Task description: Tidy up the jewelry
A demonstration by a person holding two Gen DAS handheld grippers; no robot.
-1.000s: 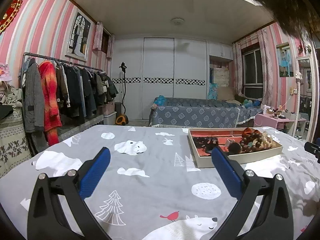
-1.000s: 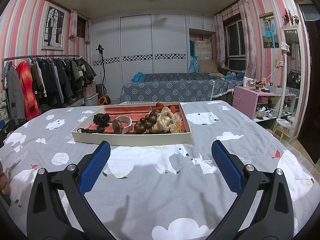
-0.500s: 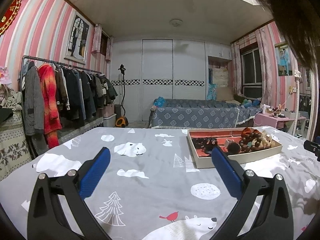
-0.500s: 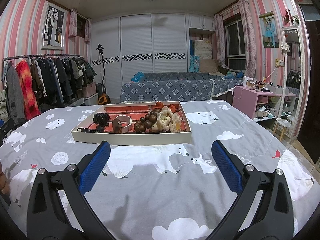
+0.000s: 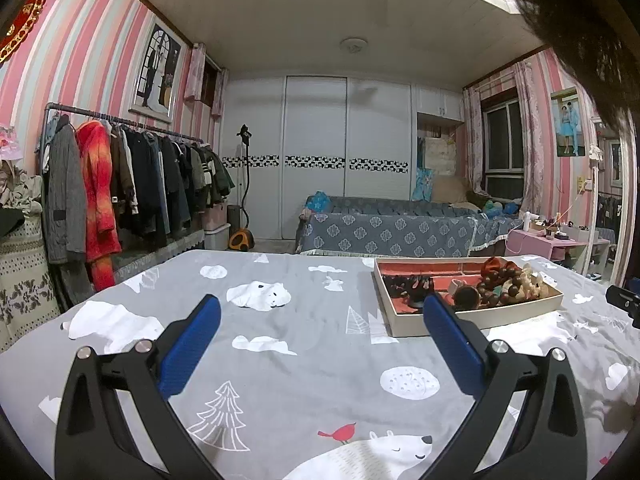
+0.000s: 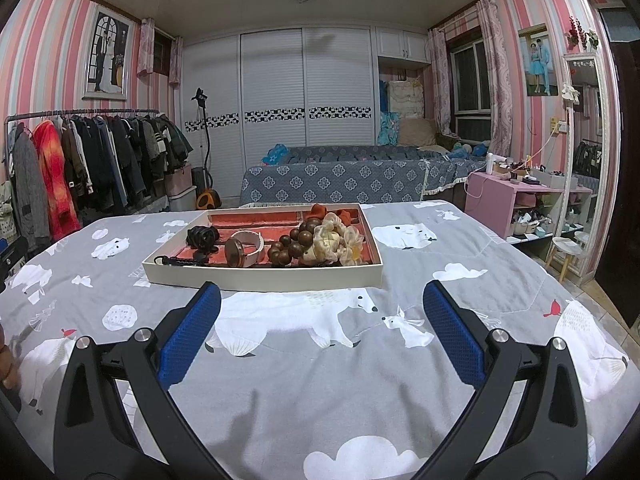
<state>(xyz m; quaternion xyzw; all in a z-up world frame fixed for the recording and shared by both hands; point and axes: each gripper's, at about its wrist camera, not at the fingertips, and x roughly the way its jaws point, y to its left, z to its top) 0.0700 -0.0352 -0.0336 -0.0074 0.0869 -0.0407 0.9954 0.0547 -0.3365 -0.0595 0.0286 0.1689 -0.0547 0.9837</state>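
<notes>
A shallow cream tray (image 6: 264, 276) with a red lining lies on the grey bear-print cloth, straight ahead in the right wrist view. It holds a black braided bracelet (image 6: 203, 236), a white bangle (image 6: 250, 246), brown wooden beads (image 6: 294, 245) and a cream flower piece (image 6: 334, 245). My right gripper (image 6: 320, 336) hovers open just short of the tray's near wall, nothing between its blue pads. The left wrist view has the same tray (image 5: 472, 322) at the right. My left gripper (image 5: 320, 340) is open and empty, well left of it.
The grey cloth (image 6: 320, 380) covers a large table. A clothes rack (image 5: 120, 188) stands to the left, a bed (image 6: 352, 178) beyond, a pink side table (image 6: 520, 196) and mirror to the right. A person's dark hair (image 5: 580, 20) fills the top right of the left wrist view.
Both views have barely shifted; the left wrist view tilted slightly. The grippers stay open and the tray's contents have not moved.
</notes>
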